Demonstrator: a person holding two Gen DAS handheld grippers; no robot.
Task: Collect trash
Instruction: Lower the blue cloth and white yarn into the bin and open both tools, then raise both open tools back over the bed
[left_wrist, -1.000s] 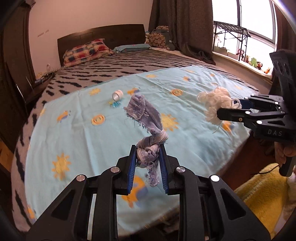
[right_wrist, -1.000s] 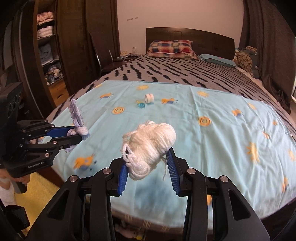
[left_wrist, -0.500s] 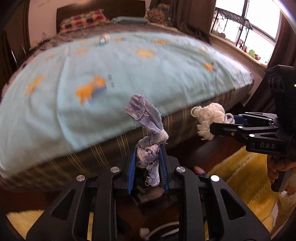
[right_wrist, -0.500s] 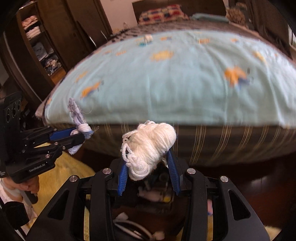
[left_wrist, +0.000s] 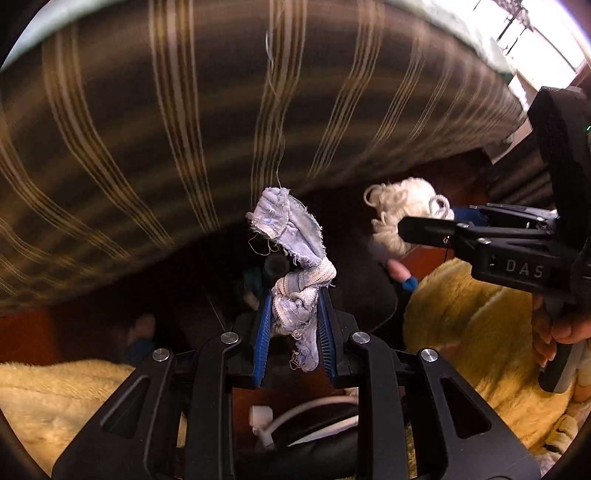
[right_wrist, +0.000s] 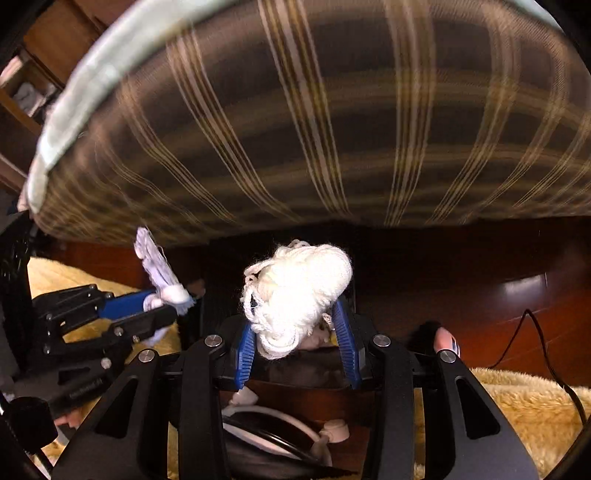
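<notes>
Both views now tipped down past the striped bed side (left_wrist: 155, 122) toward dark floor, the blanket top gone from sight. On the left, left gripper (left_wrist: 293, 314) clenched on a frayed rag (left_wrist: 291, 266). On the right, right gripper (right_wrist: 297, 339) clenched on a yarn wad (right_wrist: 295, 288). Yellow rug (left_wrist: 472, 332) at either side. Probably nearing a drop-off; bin not clearly seen.

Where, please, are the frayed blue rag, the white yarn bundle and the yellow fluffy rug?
frayed blue rag (left_wrist: 295, 295), left wrist view, its knotted middle.
white yarn bundle (right_wrist: 299, 291), right wrist view, its bulging centre.
yellow fluffy rug (left_wrist: 476, 332), left wrist view, bare pile.
</notes>
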